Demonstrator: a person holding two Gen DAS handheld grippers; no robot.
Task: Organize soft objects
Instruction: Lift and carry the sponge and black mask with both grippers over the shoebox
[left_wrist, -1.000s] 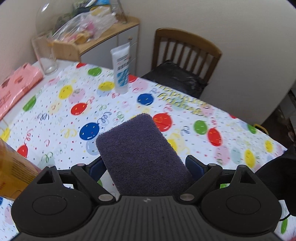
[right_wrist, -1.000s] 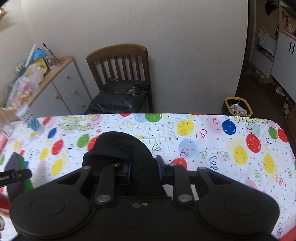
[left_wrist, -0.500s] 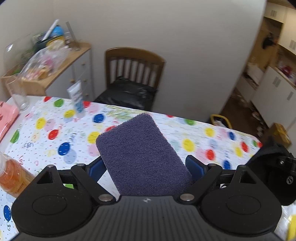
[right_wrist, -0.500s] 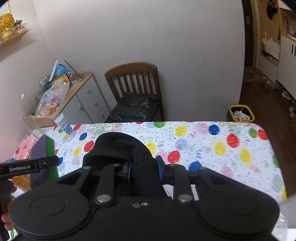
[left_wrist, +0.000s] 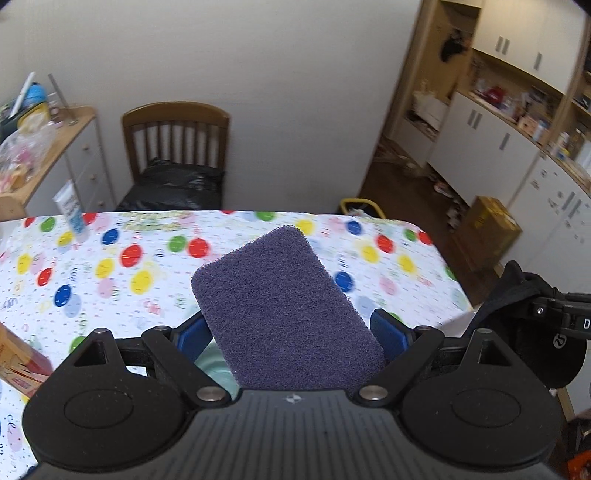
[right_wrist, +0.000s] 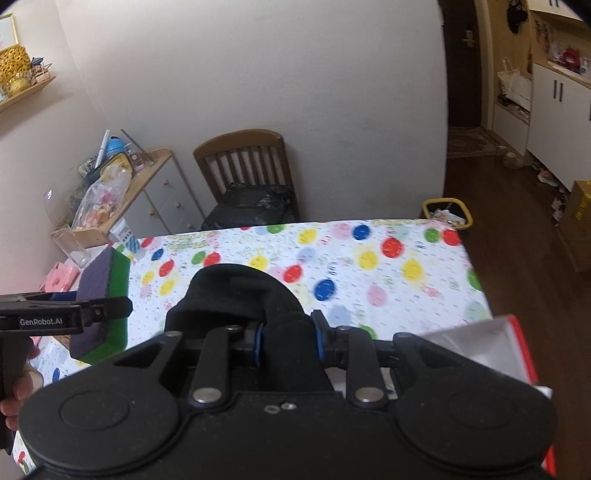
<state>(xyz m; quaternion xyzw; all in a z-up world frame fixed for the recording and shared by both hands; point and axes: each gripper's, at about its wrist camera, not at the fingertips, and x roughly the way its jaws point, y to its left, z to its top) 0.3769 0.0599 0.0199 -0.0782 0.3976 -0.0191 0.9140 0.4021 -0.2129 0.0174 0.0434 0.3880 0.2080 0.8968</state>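
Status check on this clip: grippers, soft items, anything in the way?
Left gripper shut on purple-and-green sponge. Right gripper shut on black cloth. Both held above the balloon tablecloth. Nothing blocking; red-edged box at right.

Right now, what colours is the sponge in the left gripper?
The sponge has a dark purple scouring face on a green body; the right wrist view shows both layers best.

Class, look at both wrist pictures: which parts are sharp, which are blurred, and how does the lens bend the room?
Left wrist view: the sponge is sharp, the balloon tablecloth smeared, the cupboards bowed. Right wrist view: the black cloth is sharp, the tablecloth balloons streaked, the wall bulging.
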